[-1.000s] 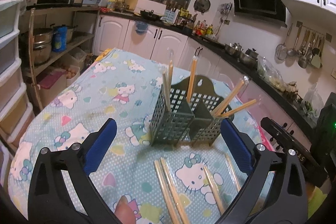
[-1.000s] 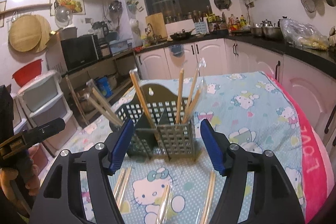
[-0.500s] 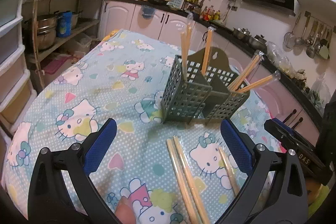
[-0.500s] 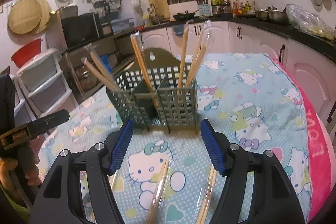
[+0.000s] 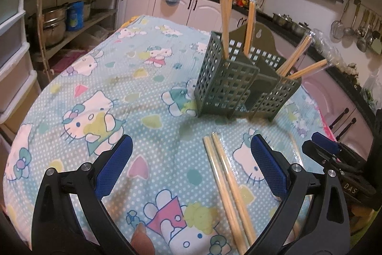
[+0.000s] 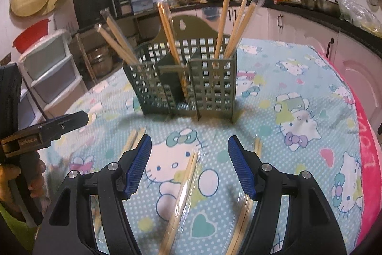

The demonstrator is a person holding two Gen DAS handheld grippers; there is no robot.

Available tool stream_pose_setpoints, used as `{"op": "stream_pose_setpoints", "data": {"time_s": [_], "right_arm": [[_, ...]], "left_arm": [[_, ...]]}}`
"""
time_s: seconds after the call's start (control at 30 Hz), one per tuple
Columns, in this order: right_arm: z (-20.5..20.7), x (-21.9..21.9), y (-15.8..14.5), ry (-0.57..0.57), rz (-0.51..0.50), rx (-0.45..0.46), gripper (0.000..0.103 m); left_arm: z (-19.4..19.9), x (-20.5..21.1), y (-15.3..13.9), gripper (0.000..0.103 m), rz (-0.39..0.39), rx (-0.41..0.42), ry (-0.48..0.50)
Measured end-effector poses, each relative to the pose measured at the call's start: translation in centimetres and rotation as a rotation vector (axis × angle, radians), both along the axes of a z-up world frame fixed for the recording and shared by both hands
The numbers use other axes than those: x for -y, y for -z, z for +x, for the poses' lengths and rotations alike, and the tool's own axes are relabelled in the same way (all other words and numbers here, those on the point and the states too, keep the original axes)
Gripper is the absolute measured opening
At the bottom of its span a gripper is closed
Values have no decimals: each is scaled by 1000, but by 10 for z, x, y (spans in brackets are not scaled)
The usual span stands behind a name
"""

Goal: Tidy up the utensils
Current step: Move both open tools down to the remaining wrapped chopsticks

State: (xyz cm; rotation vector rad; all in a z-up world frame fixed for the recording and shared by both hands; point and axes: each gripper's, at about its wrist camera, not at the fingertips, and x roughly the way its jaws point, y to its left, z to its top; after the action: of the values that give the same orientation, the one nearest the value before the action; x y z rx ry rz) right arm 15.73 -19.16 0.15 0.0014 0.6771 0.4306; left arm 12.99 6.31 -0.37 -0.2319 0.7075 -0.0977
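In the left wrist view, the left tool [image 5: 191,160] is wide open and holds nothing. A pair of chopsticks [image 5: 226,188] lies on the table [image 5: 100,78] between its fingers. The green basket [image 5: 241,85] stands at 1 o'clock.

In the right wrist view, the right tool [image 6: 189,166] is open and empty. Wrapped chopsticks [image 6: 183,192] lie under it. The basket [image 6: 183,80] stands at 12 o'clock.

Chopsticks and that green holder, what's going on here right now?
A person holds a tool in each hand over the table. Both the left tool and the right tool are open and empty. Several wrapped chopsticks already stand in the green holder. More wrapped chopsticks lie loose on the cloth in front of it, one pair between the right tool's fingers but not gripped.
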Motion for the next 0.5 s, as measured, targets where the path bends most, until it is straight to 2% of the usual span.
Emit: {"op": "stream_pose_setpoints", "data": {"time_s": [0.17, 0.23, 0.43, 0.5], "right_arm": [[5, -2, 10, -10, -37, -43, 64], [10, -2, 15, -13, -41, -74, 64], [18, -3, 26, -26, -47, -151, 64], [21, -3, 31, -32, -50, -179, 64]], "left_arm": [[3, 1, 11, 91, 17, -31, 6], [4, 3, 15, 86, 32, -44, 10], [12, 7, 23, 65, 32, -81, 42], [15, 9, 26, 55, 13, -104, 63]]}}
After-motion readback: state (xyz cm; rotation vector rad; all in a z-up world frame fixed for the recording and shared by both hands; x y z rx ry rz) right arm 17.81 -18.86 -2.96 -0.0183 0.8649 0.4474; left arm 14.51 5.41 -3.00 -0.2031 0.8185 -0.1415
